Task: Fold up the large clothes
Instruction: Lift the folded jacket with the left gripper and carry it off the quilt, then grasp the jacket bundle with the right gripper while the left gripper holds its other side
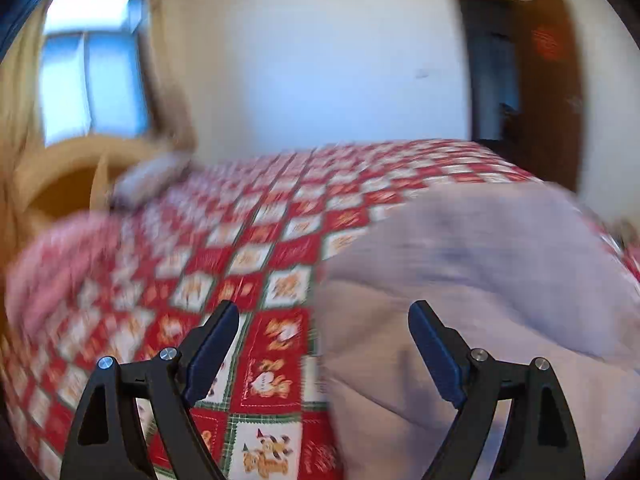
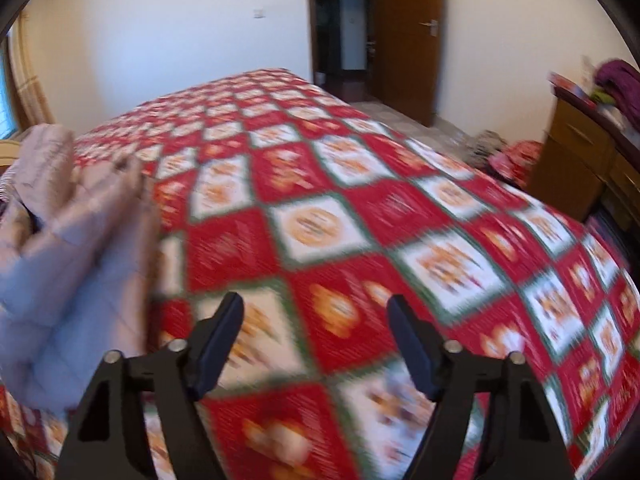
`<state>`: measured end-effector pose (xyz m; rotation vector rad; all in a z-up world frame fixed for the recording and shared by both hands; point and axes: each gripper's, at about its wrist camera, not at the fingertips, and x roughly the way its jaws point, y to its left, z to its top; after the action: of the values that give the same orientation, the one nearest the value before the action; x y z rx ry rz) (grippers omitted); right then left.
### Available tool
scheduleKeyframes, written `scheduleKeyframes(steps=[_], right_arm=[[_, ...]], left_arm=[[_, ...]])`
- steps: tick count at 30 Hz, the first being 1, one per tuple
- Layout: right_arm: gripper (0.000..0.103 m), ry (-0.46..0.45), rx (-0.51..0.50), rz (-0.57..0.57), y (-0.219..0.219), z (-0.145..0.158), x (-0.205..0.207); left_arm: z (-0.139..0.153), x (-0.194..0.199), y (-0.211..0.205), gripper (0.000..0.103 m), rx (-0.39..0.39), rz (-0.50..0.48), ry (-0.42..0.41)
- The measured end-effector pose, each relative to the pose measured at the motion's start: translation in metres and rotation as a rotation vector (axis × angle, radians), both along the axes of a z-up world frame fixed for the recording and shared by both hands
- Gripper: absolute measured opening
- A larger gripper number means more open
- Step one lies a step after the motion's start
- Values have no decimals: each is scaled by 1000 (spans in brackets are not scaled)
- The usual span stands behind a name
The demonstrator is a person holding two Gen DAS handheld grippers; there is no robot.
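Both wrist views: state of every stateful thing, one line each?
left gripper: open, nothing between the fingers
right gripper: open, nothing between the fingers
padded jacket: lying bunched on the bedspread, unheld
bedspread: spread over the bed
door: open

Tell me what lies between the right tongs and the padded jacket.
Only bare checked bedspread. In the right wrist view the right tongs stand open with nothing between them, and the pale padded jacket lies off to their left.
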<state>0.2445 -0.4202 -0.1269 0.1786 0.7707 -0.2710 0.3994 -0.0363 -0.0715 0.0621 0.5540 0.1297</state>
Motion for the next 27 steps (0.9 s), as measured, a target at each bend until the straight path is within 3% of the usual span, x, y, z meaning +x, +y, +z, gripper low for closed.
scheduleKeyframes(steps=[2,4,5,6,8,11,13,16,19,23,27], right_arm=[[75,-25,6,27,16,13,19],[75,-65,28,47,31,30,34],[75,-87,36,61,40,39,41],[75,-111,38,76,49,49,48],[66,-152,49,109,64,65,60],[60,-177,36,135,81,76,74],[58,-186,39,144,89,75,85],[49,-182,92,162,93,57,100],[41,-133,77,148,99,36,113],[40,-75,53,109,93,4,120],[40,-48,59,77,85,-16,123]], left_arm=[[-15,27,19,87,-86,53,47],[-25,43,12,87,-172,7,68],[-26,46,1,87,-175,-14,66],[-26,45,-16,87,-146,-51,58],[-24,37,-60,87,-8,-131,14],[-29,14,-120,87,245,-240,-76],[-36,3,-141,87,292,-292,-116],[-42,1,-144,87,247,-305,-114],[-45,6,-137,89,195,-307,-91],[-51,21,-127,97,89,-309,-38],[-63,26,-133,101,59,-314,-7]])
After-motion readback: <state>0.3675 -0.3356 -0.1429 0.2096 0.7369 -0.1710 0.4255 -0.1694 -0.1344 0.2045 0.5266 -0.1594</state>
